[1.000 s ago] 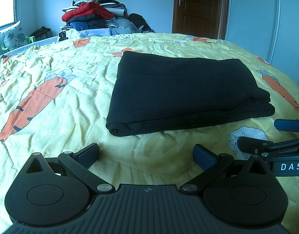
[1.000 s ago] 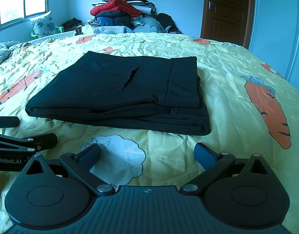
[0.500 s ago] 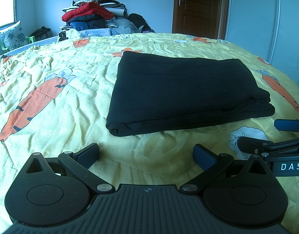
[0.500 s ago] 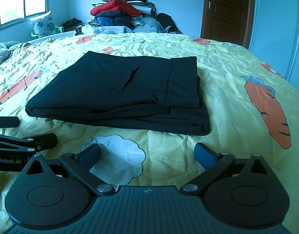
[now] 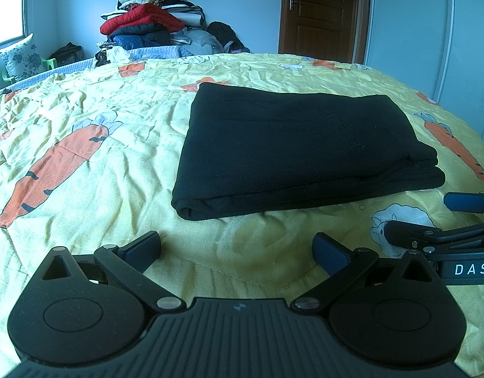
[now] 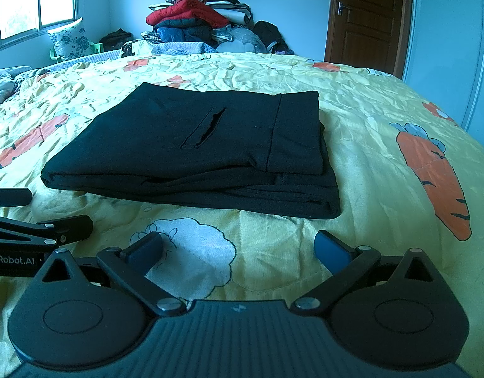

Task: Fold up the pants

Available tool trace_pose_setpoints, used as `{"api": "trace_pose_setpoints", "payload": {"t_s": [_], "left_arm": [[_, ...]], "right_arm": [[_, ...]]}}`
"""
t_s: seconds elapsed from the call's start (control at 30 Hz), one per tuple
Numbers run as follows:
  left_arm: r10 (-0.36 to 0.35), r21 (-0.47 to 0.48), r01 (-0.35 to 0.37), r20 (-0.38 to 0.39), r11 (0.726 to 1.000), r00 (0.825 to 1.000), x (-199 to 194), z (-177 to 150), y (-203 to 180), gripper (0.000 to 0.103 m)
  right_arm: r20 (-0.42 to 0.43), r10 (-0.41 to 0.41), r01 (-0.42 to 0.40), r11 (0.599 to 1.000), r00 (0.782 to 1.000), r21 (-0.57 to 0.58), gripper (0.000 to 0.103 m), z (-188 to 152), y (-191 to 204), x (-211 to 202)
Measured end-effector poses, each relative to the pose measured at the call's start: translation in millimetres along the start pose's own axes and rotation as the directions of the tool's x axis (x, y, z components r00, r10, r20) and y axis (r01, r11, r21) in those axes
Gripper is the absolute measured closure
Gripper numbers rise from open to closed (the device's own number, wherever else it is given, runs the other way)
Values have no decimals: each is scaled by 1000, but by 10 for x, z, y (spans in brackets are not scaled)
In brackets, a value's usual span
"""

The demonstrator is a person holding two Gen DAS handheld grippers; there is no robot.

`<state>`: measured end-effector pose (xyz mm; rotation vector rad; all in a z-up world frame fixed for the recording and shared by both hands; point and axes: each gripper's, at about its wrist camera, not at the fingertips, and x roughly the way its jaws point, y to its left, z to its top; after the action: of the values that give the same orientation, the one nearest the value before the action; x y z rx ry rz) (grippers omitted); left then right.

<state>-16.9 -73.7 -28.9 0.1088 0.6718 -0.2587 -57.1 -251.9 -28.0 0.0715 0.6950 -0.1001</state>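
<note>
Black pants [image 5: 292, 148] lie folded into a flat rectangle on the yellow carrot-print bedspread [image 5: 84, 173]. In the right wrist view the pants [image 6: 210, 154] show a pocket slit and the waistband on top. My left gripper [image 5: 237, 247] is open and empty, low over the bedspread just in front of the pants' near left corner. My right gripper [image 6: 238, 245] is open and empty, just in front of the pants' near edge. Each gripper shows at the edge of the other's view, the right one [image 5: 456, 220] and the left one [image 6: 37, 214].
A pile of clothes [image 5: 153, 28] is stacked beyond the far end of the bed. A brown door [image 5: 320, 12] stands at the back right, a wardrobe [image 5: 431, 31] on the right, and a window with a floral pillow [image 6: 71, 39] at the left.
</note>
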Motion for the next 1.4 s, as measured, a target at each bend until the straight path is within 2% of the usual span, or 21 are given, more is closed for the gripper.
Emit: {"api": "trace_pose_setpoints", "payload": {"t_s": [1.07,1.2,1.4], "left_arm": [[-7,-15,7,-11,1000,1000,3,33,26,0],[45,-27,-46,-21,999,999,-32,61,44,0],[121,21,-121,24,992,992,-147,137,5,0]], "right_arm": [[0,-3,3,1000,1000,-1,0,3,9,2],[-3,-9,9,1000,1000,-3,0,14,10,-9],[18,-37,37,999,999,-15,0,45,57,-97]]}}
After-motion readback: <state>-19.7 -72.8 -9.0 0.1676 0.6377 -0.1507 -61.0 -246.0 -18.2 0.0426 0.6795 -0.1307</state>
